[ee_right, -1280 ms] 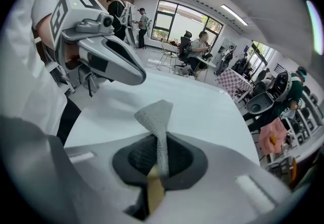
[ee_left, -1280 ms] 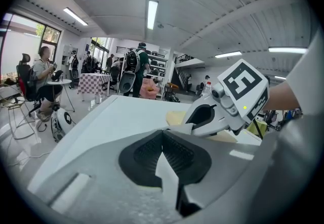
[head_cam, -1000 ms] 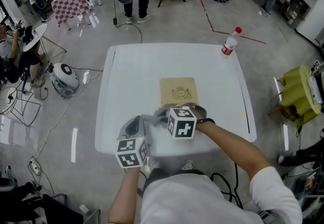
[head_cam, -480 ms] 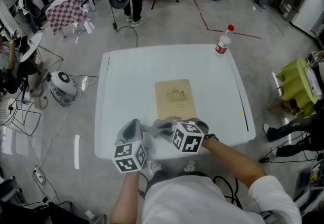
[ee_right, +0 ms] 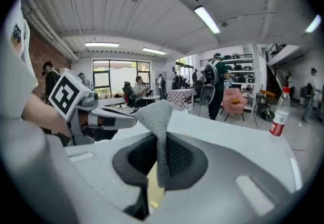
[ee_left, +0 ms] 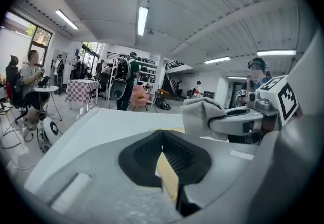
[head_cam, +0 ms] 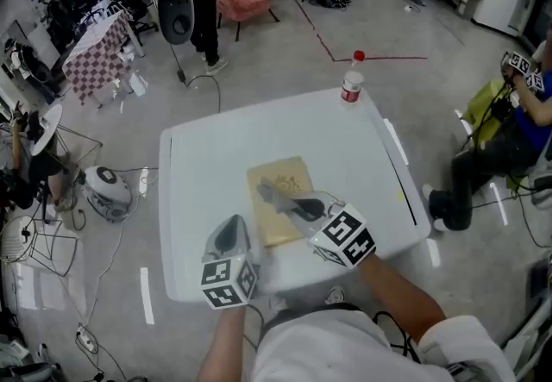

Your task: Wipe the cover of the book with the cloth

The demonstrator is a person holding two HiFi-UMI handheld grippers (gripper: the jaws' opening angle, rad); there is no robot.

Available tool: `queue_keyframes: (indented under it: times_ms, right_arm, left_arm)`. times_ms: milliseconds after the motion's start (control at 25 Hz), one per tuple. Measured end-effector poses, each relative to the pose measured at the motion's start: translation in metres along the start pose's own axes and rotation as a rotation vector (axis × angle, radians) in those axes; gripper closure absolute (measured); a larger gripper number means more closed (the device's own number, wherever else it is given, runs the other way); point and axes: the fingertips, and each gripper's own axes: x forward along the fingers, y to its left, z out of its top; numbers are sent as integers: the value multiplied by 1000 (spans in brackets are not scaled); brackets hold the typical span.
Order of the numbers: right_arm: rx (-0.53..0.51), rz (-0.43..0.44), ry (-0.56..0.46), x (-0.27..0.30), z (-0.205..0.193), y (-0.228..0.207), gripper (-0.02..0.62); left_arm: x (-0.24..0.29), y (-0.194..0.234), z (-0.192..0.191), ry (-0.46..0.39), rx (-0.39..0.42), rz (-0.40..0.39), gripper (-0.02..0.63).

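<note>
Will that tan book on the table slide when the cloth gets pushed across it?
Probably a little: the book is thin and lies flat on a smooth white table. It looks stiff, so it should shift whole rather than buckle under the cloth.

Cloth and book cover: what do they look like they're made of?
Cloth: grey woven or knitted fabric, possibly microfibre. Its surface is nubbly and matte, and it folds limply where the right gripper pinches it.
Book cover: tan and matte, probably paper or cloth-covered board. It lies flat and shows no glare.
</note>
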Motion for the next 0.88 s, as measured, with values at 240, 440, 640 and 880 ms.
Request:
queue_keyframes:
  times_ms: [240, 440, 640, 880]
  right_arm:
    - [102, -124, -152, -42, 26, -31, 579]
    - [120, -195, -210, -64, 35, -44, 580]
    - [116, -222, -208, -74, 34, -50, 580]
    - [115, -220, -205, -71, 34, -41, 579]
  left_arm:
    - [9, -29, 29, -43, 44, -46, 600]
    - [11, -49, 33, -45, 69, -75, 600]
    - [12, -64, 33, -39, 88, -91, 600]
    - [4, -64, 30, -33, 97, -97, 600]
